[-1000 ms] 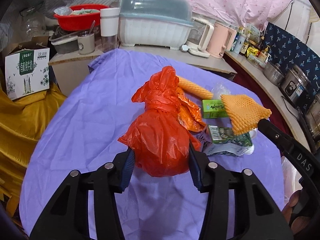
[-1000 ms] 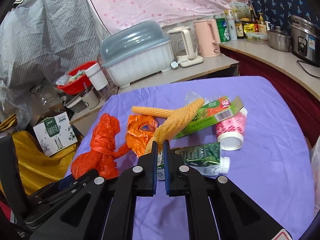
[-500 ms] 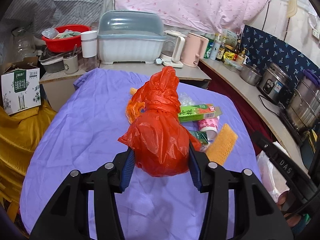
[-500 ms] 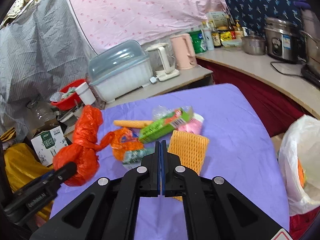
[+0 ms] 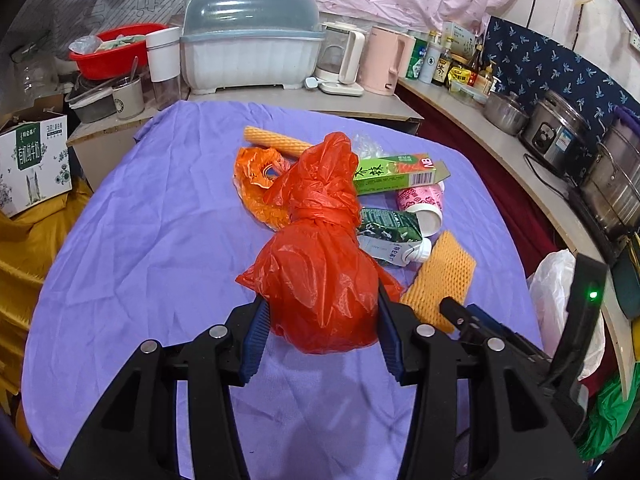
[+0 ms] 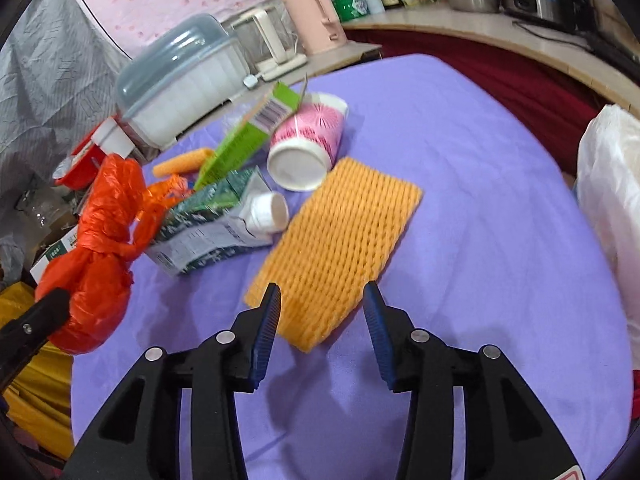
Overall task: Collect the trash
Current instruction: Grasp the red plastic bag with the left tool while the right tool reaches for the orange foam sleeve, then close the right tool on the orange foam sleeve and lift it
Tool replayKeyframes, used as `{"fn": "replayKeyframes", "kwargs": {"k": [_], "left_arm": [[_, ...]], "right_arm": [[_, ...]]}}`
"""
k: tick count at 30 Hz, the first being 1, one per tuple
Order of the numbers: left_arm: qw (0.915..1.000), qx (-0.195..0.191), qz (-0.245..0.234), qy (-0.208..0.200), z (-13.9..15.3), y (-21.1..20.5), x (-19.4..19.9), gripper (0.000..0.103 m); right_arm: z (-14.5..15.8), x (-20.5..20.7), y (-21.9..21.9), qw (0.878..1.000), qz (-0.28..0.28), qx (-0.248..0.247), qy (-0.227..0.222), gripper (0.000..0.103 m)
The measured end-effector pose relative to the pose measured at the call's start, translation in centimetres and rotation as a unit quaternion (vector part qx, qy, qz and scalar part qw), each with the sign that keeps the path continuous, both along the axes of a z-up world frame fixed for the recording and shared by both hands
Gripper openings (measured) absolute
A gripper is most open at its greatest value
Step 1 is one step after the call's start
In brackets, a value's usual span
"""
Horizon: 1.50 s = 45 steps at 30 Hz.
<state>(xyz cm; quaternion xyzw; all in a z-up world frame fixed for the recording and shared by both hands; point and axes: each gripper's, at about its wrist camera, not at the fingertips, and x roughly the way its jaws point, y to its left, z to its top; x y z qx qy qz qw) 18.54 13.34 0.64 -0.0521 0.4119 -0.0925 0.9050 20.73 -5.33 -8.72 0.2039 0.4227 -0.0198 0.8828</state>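
Observation:
My left gripper (image 5: pixel 320 320) is shut on a knotted red plastic bag (image 5: pixel 320 280), held just above the purple tablecloth (image 5: pixel 160 220); the bag also shows at the left of the right wrist view (image 6: pixel 96 280). My right gripper (image 6: pixel 322 308) is low over the cloth and its jaws are opening. A flat yellow foam net (image 6: pixel 340 240) lies on the cloth with its near end between the blue pads, which do not press on it. Beyond it lie a crushed green carton (image 6: pixel 208 220), a pink paper cup (image 6: pixel 308 144) and a green box (image 6: pixel 240 140).
A white plastic bag (image 6: pixel 612 184) hangs at the table's right edge. A rolled foam net (image 5: pixel 276 142) and an orange bag (image 5: pixel 260 176) lie further back. A covered dish rack (image 5: pixel 252 40), kettles and pots line the counter behind.
The right gripper, earlier shut on the yellow foam net, has sunk toward the table and opened; the net now lies flat on the cloth. The left gripper has shifted sideways with the red bag.

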Motion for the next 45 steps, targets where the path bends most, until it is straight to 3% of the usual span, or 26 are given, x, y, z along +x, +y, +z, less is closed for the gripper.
{"fn": "replayKeyframes", "kwargs": {"k": [5,7,10,15,25,32,35,42,45], "left_arm": [[1.0,0.0,-0.001,0.003,-0.3,-0.1,0.5,0.046],[1.0,0.002,0.001,0.003,-0.4,-0.3,0.6,0.046],[1.0,0.003,0.002,0.004,-0.4,-0.4,0.5,0.046],[1.0,0.004,0.002,0.004,-0.3,-0.5,0.4,0.046],[0.9998,0.004,-0.009,-0.016,1.5,-1.4,-1.1,0.046],[0.9984,0.006,-0.039,-0.041,3.9,-4.6,-2.4,0.046],[0.9981,0.003,-0.047,-0.041,4.2,-5.7,-2.7,0.046],[0.9981,0.016,-0.052,-0.031,3.0,-7.0,-2.4,0.046],[0.9982,0.021,-0.05,-0.026,2.5,-7.1,-1.9,0.046]], "right_arm": [[-1.2,0.5,0.3,1.0,0.003,0.01,0.007,0.031],[-1.3,0.5,0.2,1.0,0.002,0.011,0.005,0.018],[-1.2,0.4,0.0,1.0,0.002,0.013,0.003,0.01],[-0.5,-0.3,-0.2,1.0,0.003,0.013,-0.008,0.006],[4.2,-2.8,-2.2,0.998,-0.012,-0.011,-0.06,0.001],[7.0,-4.3,-5.3,0.996,-0.031,-0.018,-0.084,0.002],[5.8,-4.3,-6.1,0.998,-0.028,-0.003,-0.06,0.004],[0.2,-3.3,-5.6,0.998,-0.015,0.056,-0.006,0.023],[-1.1,-2.7,-5.3,0.997,-0.014,0.081,-0.001,0.025]]}}
